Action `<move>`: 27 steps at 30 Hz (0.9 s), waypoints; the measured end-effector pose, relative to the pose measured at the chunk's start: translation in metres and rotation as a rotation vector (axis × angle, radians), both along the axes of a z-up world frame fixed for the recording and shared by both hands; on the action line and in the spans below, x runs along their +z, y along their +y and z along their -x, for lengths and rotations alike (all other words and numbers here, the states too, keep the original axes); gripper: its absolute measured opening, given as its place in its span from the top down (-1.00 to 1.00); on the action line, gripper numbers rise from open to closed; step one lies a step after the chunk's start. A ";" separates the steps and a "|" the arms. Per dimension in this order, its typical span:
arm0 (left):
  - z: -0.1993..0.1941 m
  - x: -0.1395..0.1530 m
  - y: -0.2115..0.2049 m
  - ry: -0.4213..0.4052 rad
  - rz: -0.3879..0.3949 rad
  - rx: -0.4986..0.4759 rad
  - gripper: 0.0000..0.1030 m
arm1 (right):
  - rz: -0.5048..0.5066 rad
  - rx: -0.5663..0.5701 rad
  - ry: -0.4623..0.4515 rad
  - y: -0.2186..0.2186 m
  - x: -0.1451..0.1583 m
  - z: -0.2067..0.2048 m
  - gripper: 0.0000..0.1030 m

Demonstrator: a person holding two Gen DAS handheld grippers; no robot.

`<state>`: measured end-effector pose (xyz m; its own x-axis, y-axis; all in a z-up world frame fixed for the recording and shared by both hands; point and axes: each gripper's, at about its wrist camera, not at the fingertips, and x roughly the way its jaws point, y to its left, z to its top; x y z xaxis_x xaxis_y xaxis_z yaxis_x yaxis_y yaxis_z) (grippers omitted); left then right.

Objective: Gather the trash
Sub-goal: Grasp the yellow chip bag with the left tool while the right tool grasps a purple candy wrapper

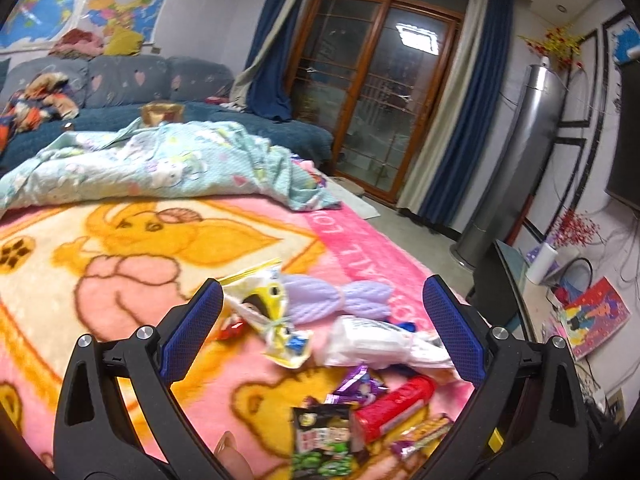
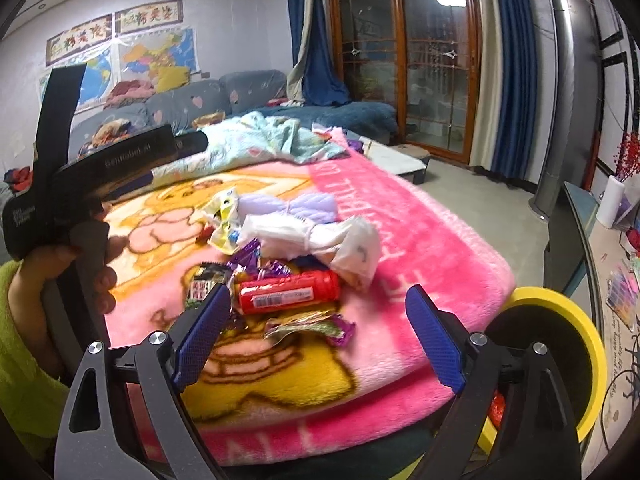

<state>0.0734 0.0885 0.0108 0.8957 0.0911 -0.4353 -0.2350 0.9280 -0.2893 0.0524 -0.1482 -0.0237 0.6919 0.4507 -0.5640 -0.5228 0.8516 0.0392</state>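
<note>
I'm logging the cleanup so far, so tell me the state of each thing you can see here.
Left gripper: open, empty.
Right gripper: open, empty.
Red tube: lying on its side on the blanket.
Wrappers: loose, crumpled, not yet collected.
White bag: tied, lying flat.
Yellow bin: upright beside the bed.

- Yellow bin: lower part hidden behind the right gripper's finger frame; contents not discernible apart from a red scrap.
- Green-and-black snack packet: bottom cut off by the left wrist picture's edge; print blurred, unreadable.
- Left hand: partly covered by the device it holds.
- Purple wrappers: overlapping, count not determinable.
- Pink blanket lettering: blurred, partly cut off.
</note>
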 end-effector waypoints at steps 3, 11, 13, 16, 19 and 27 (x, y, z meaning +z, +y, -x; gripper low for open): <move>-0.001 -0.006 0.013 0.014 0.021 0.022 -0.78 | 0.004 -0.008 0.030 0.005 -0.008 -0.005 -0.68; -0.007 -0.030 0.044 0.073 0.104 0.048 -0.78 | 0.011 -0.043 0.127 0.014 -0.034 -0.028 -0.68; -0.010 -0.036 0.047 0.091 0.124 0.044 -0.78 | 0.008 -0.048 0.157 0.015 -0.041 -0.035 -0.68; -0.014 -0.044 0.049 0.111 0.148 0.033 -0.75 | -0.012 -0.073 0.202 0.014 -0.049 -0.047 -0.68; -0.020 -0.053 0.048 0.135 0.161 0.014 -0.61 | -0.042 -0.095 0.262 0.011 -0.058 -0.059 -0.67; -0.036 -0.075 0.045 0.202 0.251 -0.030 -0.13 | -0.061 -0.087 0.322 0.009 -0.070 -0.069 -0.31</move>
